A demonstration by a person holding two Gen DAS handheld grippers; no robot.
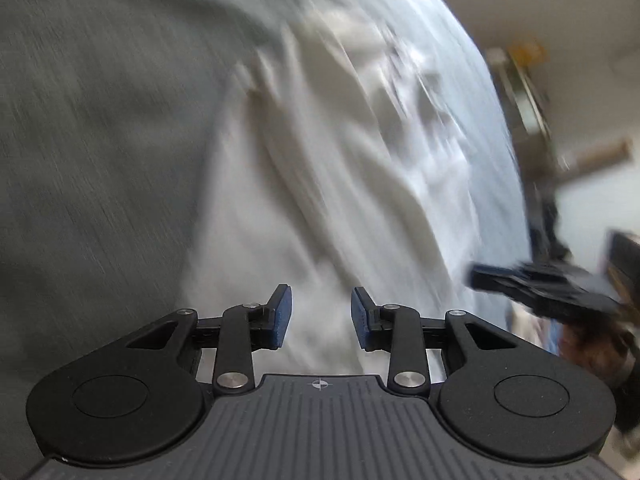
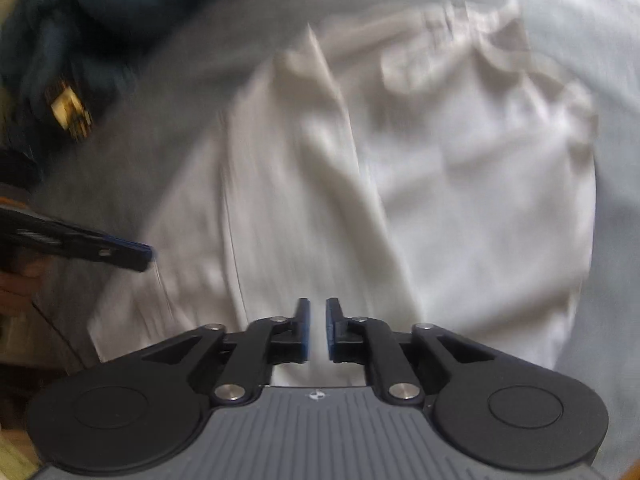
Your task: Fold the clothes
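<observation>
A crumpled white garment (image 1: pixel 340 160) lies spread on a pale bed surface, blurred in both views. My left gripper (image 1: pixel 321 300) hovers over its near edge, jaws apart with nothing between the blue pads. In the right wrist view the same white garment (image 2: pixel 440 200) fills the middle. My right gripper (image 2: pixel 318 308) is above its near hem with a narrow gap between the pads and only cloth showing below. Each gripper shows in the other's view: the right gripper (image 1: pixel 480 276) at the right, the left gripper (image 2: pixel 144 254) at the left.
A grey cloth (image 1: pixel 80 120) covers the left of the bed and a pale blue sheet (image 1: pixel 460 80) lies under the garment. A dark blue garment (image 2: pixel 80 8) is heaped at the upper left. Blurred furniture (image 1: pixel 532 92) stands beyond the bed edge.
</observation>
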